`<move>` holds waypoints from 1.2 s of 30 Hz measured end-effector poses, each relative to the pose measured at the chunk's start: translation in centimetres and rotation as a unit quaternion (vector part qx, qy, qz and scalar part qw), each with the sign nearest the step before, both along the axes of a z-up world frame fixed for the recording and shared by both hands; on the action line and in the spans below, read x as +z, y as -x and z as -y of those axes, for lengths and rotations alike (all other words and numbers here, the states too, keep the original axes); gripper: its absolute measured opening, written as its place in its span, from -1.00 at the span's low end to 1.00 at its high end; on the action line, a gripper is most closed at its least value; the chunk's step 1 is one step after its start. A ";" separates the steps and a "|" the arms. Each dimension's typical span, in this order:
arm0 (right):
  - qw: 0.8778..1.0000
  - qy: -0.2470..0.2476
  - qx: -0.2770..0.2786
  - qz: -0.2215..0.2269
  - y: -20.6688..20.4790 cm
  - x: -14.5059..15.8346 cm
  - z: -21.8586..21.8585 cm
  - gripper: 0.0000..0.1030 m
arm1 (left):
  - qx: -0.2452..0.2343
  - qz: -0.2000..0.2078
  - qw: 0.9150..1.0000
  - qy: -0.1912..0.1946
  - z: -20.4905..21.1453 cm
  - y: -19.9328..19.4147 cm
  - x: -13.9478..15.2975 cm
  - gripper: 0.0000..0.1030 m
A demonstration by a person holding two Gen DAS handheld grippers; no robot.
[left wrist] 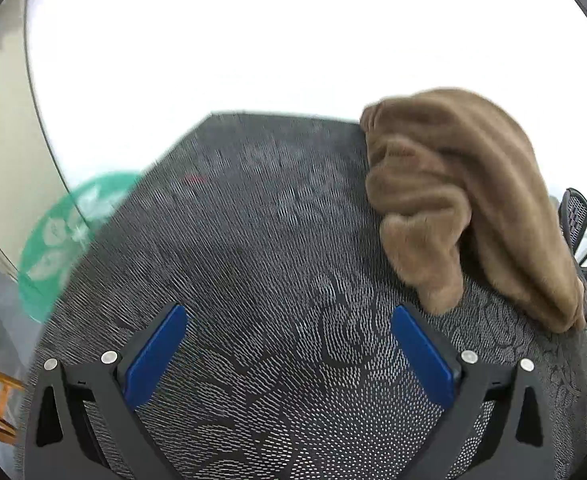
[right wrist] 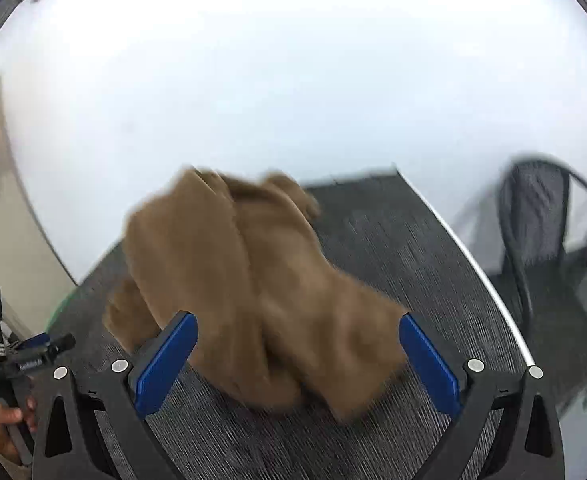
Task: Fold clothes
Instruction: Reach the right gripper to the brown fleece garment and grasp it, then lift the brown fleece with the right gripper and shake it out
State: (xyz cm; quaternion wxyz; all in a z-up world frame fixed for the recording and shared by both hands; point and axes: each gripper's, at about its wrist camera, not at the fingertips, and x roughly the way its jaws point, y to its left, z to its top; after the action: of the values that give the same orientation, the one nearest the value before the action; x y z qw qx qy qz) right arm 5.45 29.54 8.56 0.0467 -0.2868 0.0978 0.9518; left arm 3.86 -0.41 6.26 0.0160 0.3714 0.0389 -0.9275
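Brown fleece garment lay bunched on grey patterned tablecloth, near its right edge. Right gripper hovered just before it, fingers wide, empty. Left gripper likewise spread wide over bare cloth. No legible writing; black mesh chair beyond.

**Both grippers spread wide**

My left gripper has its blue pads wide apart, empty. My right gripper is equally spread. At the near left, my hand grips a handle.
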 end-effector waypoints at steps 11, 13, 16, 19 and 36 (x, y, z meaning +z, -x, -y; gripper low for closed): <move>0.996 0.003 0.094 -0.003 12.5 -0.1 3.6 0.99 | 0.036 -0.035 0.999 0.005 3.9 -0.7 2.5 1.00; 0.994 0.029 0.106 0.007 14.7 -0.8 3.2 0.98 | 0.037 -0.027 0.999 0.002 4.1 -0.5 1.9 1.00; 0.989 0.069 0.125 0.025 17.6 -1.9 2.3 0.76 | 0.035 -0.017 0.999 -0.008 4.1 -0.8 1.7 1.00; 0.980 0.116 0.149 0.064 20.1 -3.7 1.8 -0.05 | 0.031 -0.011 0.999 -0.010 3.8 -0.9 1.2 1.00; 0.914 0.076 0.397 0.044 7.6 -3.5 14.1 -0.73 | 0.023 -0.040 0.999 -0.022 3.0 -2.7 2.6 1.00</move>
State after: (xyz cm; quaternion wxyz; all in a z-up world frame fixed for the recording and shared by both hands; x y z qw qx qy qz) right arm -2.18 15.45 5.09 -0.3530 -0.3463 0.0461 0.8680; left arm 6.59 -3.40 8.87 0.0275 0.3332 0.0690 -0.9399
